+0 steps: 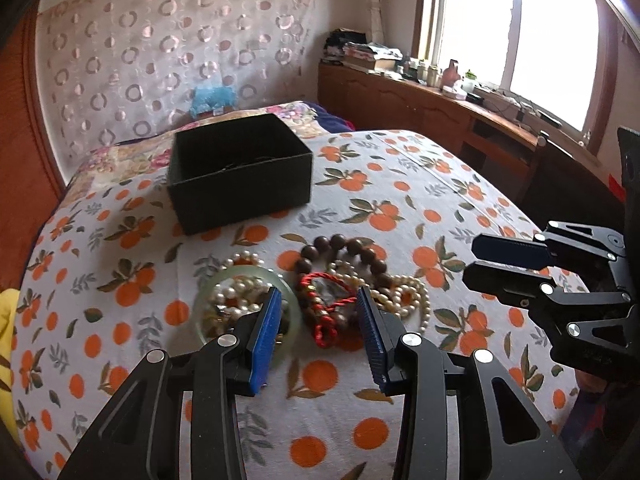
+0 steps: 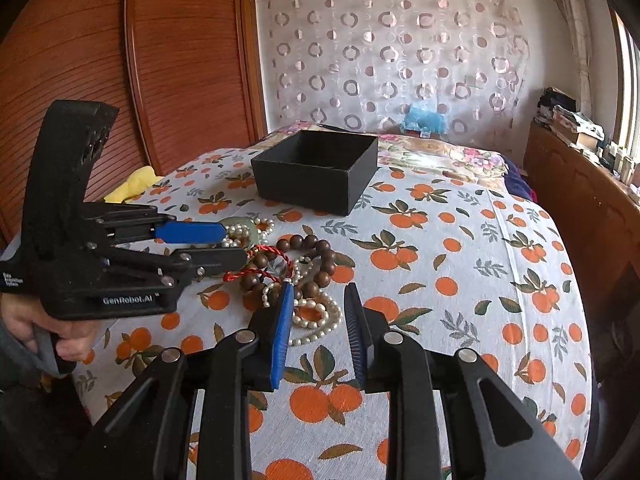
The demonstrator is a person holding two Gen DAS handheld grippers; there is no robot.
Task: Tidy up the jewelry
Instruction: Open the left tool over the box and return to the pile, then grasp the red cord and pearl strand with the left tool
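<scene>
A tangle of jewelry lies on the orange-print cloth point(image 1: 400, 184). It holds a pale green bangle point(image 1: 208, 284) over pearls, a brown wooden bead bracelet point(image 1: 348, 246), a red cord point(image 1: 324, 328) and a white pearl strand point(image 1: 416, 292). Behind it stands an open black box point(image 1: 240, 172). My left gripper point(image 1: 319, 292) hovers open over the pile, one pad over the bangle, the red cord below the gap. My right gripper point(image 2: 319, 286) stands open just above the pearl strand point(image 2: 320, 316), its pads pressing nothing. From the left, the left gripper point(image 2: 236, 245) reaches toward the bangle point(image 2: 236, 222).
The cloth-covered surface rounds off at the right and front. A yellow cloth point(image 2: 136, 184) lies at its left edge by a wooden door point(image 2: 180, 60). A cluttered wooden cabinet point(image 1: 420, 92) runs under the window. A person's hand point(image 2: 40, 328) holds the left gripper's handle.
</scene>
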